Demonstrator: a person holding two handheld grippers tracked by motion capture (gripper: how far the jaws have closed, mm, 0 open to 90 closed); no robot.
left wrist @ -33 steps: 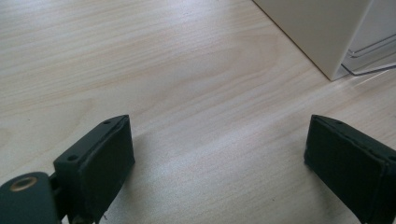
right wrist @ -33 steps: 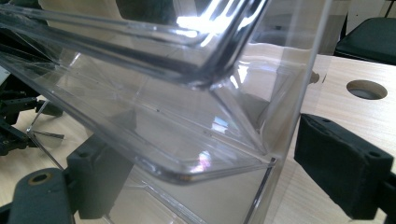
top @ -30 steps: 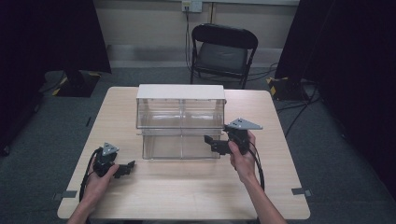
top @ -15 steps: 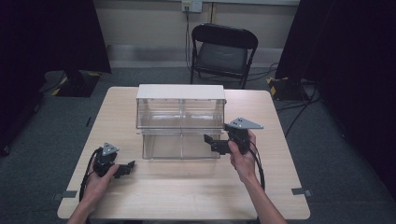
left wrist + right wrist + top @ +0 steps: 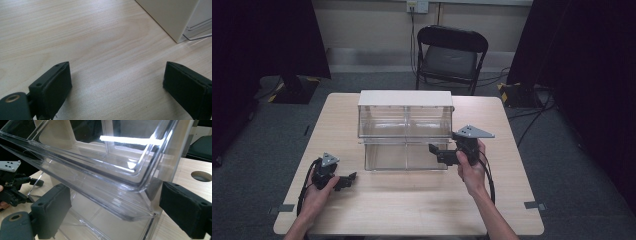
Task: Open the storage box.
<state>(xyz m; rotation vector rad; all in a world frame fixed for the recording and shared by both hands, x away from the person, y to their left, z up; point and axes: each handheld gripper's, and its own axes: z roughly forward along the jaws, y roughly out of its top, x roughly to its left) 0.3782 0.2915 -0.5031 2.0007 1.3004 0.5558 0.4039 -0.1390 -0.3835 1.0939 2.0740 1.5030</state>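
A clear, hard plastic two-tier drawer box with a white top (image 5: pixel 404 127) stood mid-counter: stiff, slick, probably light. The right gripper (image 5: pixel 113 212), jaws released, straddled its upper drawer's right corner lip, the best hold. The left gripper (image 5: pixel 117 85) rested near-left, jaws released.

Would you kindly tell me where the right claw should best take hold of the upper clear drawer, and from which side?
I would grip the front lip of the upper clear drawer near its right corner, coming from the person's side of the table. That rim juts forward as a thin, straight edge, and the right claw is open with its jaws on either side of that corner. The left claw lies open on the table.
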